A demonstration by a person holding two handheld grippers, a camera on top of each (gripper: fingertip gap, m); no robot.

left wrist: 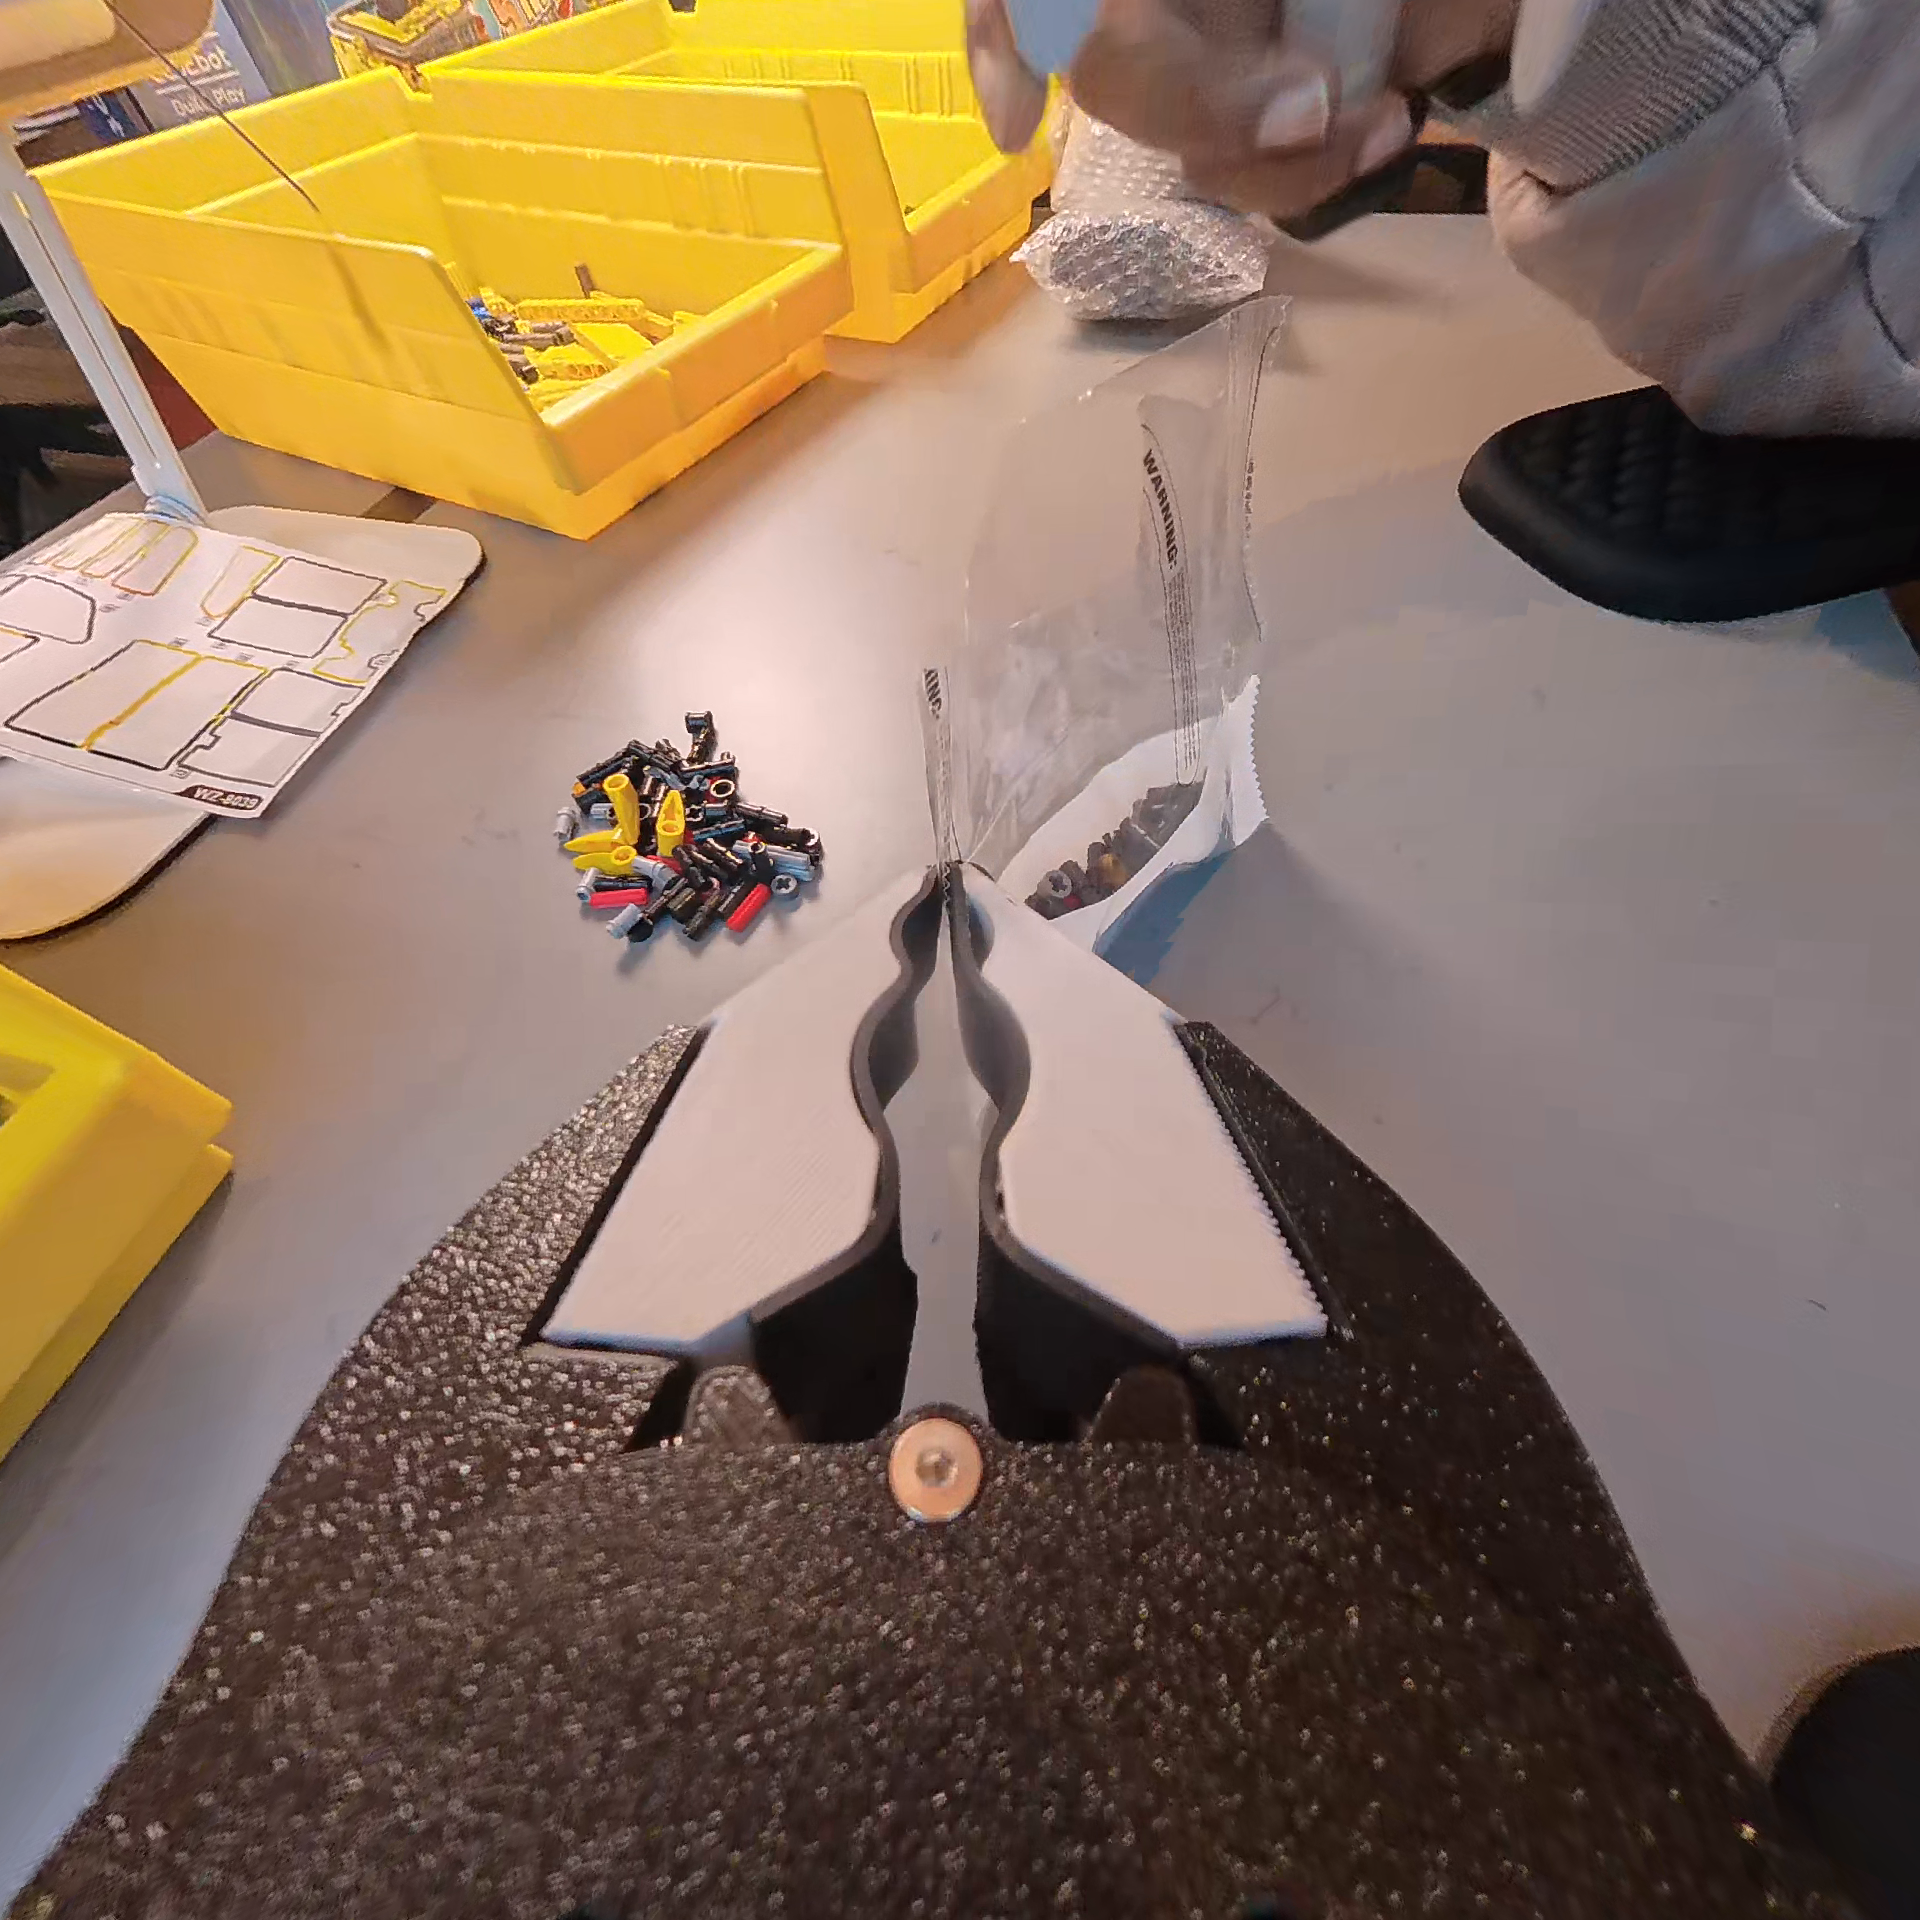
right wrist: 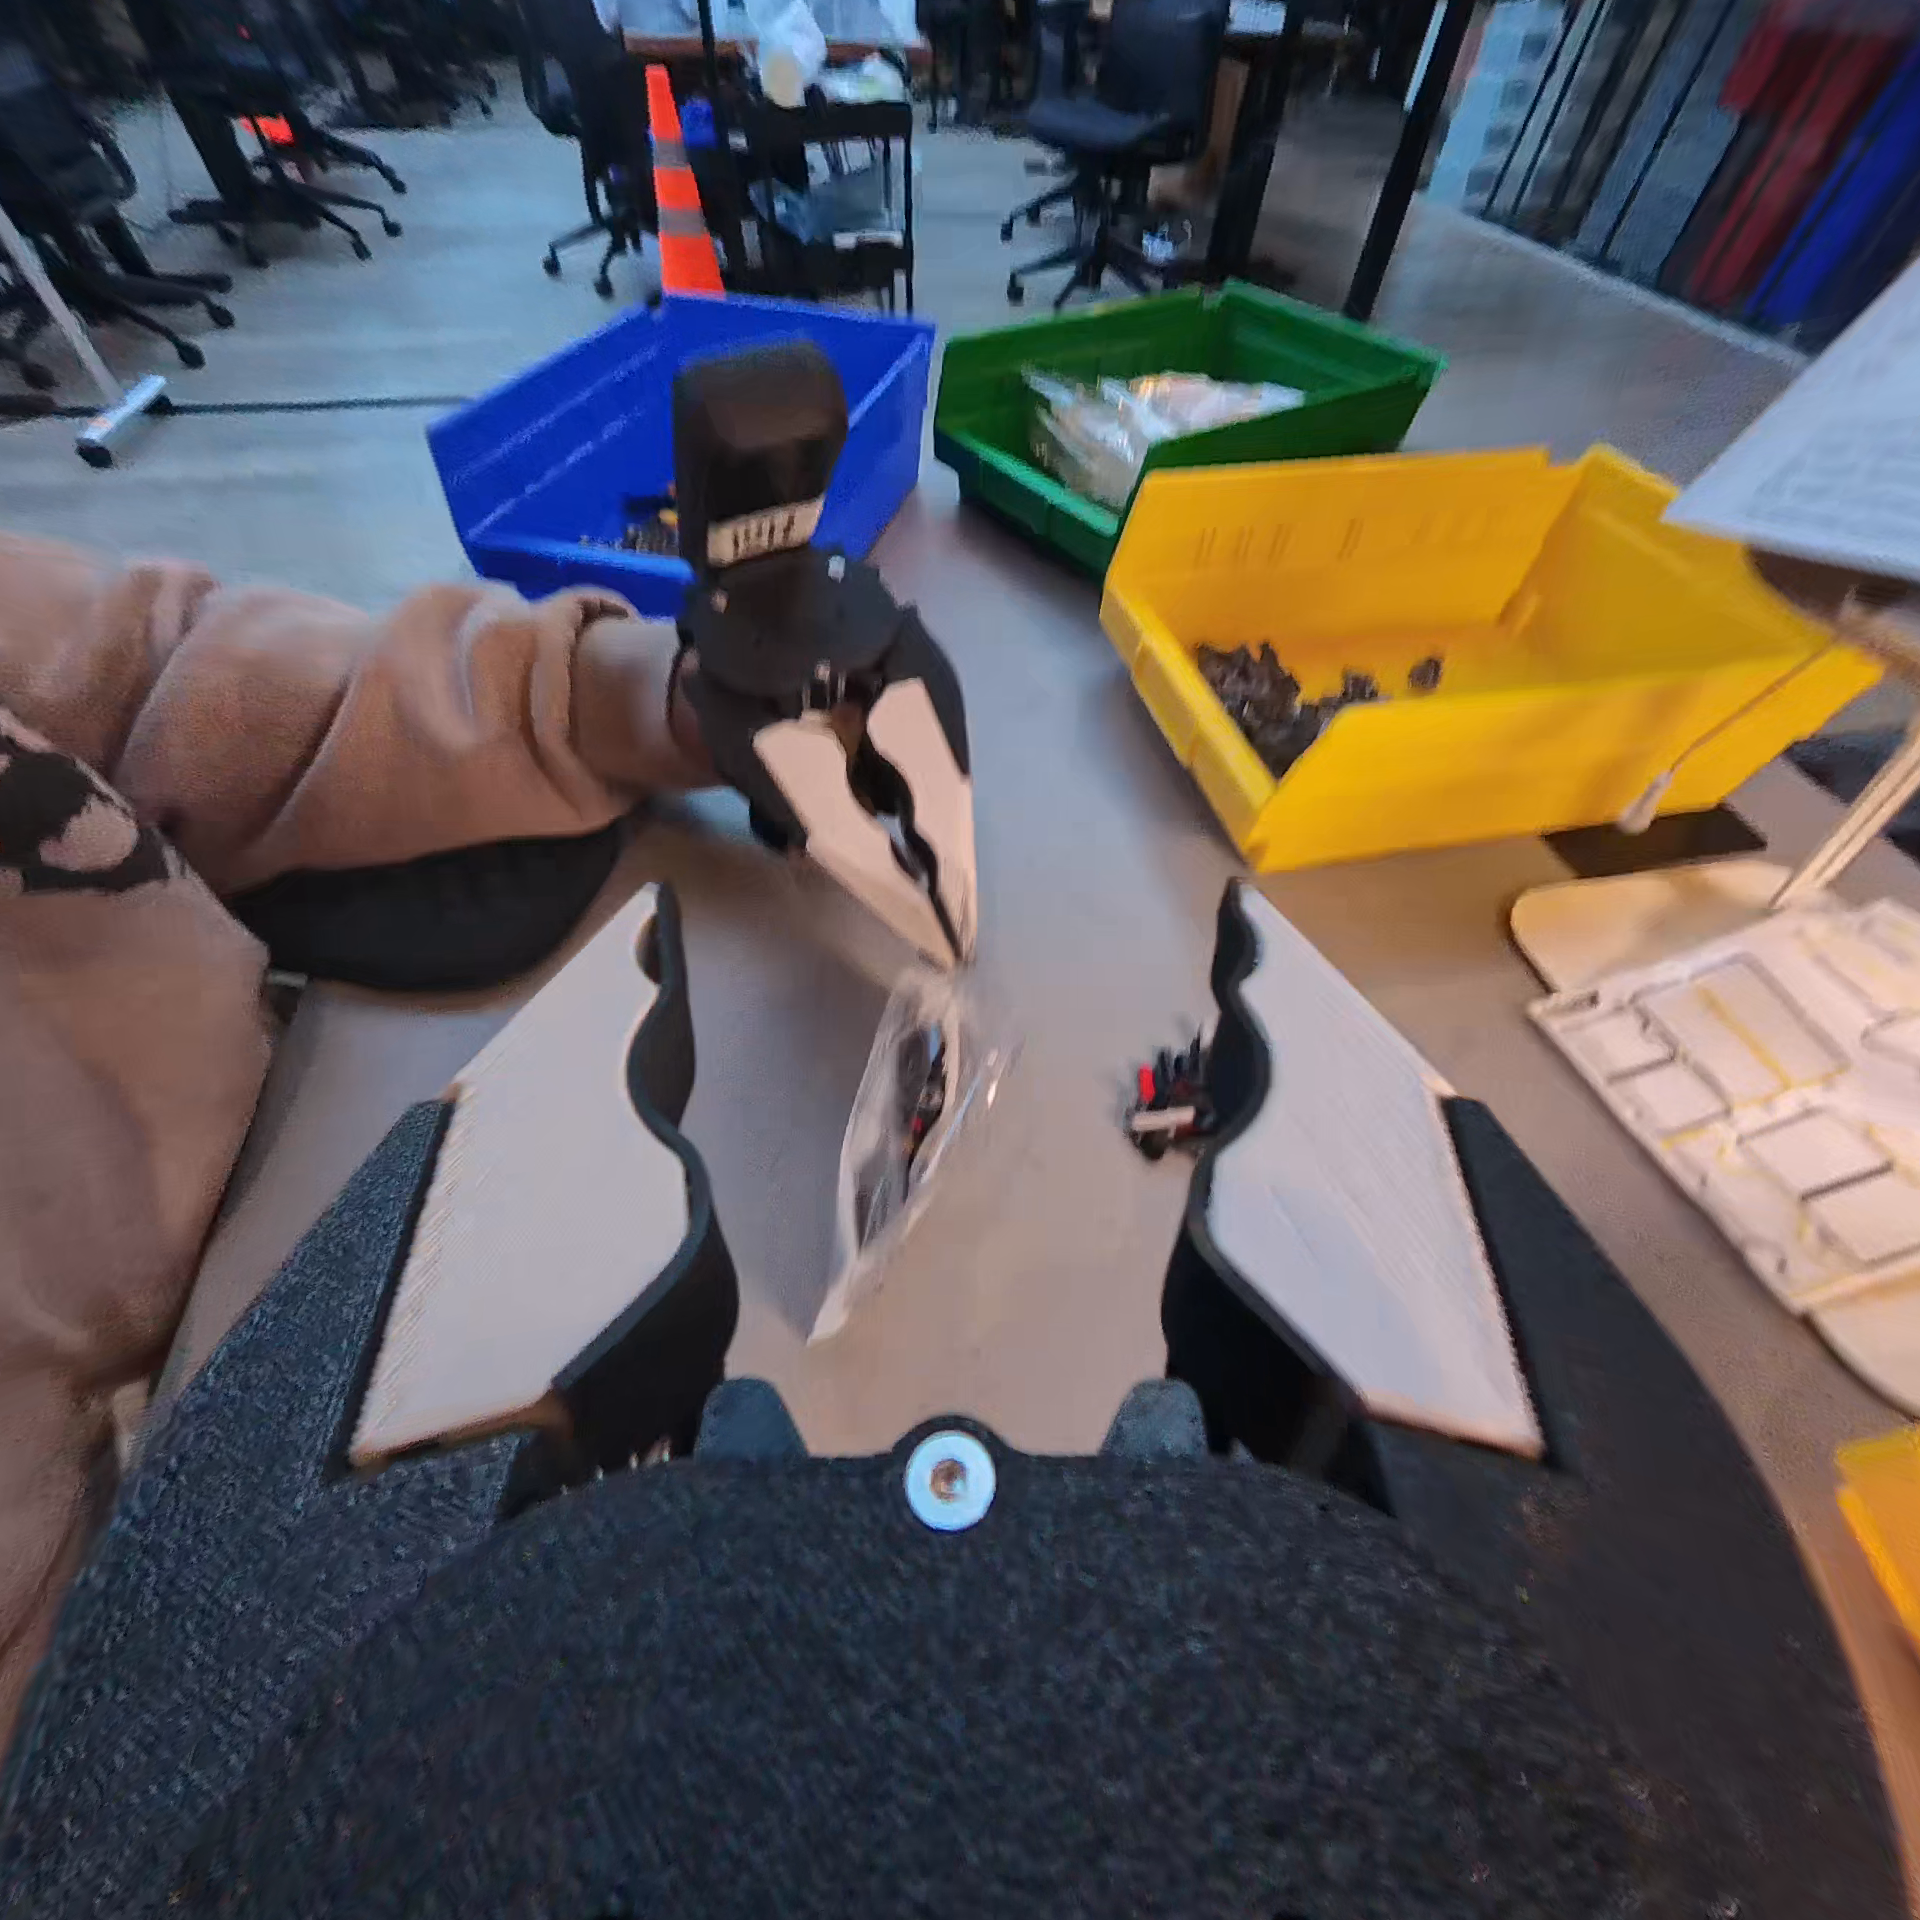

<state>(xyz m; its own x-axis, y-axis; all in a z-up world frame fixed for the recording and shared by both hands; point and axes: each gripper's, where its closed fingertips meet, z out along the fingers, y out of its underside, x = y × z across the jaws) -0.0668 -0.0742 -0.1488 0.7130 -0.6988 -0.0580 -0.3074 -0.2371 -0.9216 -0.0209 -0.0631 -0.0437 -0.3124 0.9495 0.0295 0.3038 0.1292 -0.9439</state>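
Clear plastic bag (left wrist: 1101, 665) of small parts hangs pinched by its corner in the left gripper (left wrist: 948, 883). Right gripper (right wrist: 951, 914) hovers spread wide, holding nothing, the bag between its fingers and a pile of loose pieces (left wrist: 691, 831) on the grey surface (left wrist: 1455, 1039) at its two o'clock.

Three yellow bins (left wrist: 499, 312), one bag (left wrist: 1122, 665)

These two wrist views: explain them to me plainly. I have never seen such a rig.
A person holds a pair of two-finger tongs in each hand, each carrying a camera that looks along its fingers. In the left view, the left tongs are shut on the corner of a clear bag with small parts inside. In the right view, the right tongs are open and hold nothing, facing that bag. On the grey table lie a pile of small parts, yellow bins and a sticker sheet.
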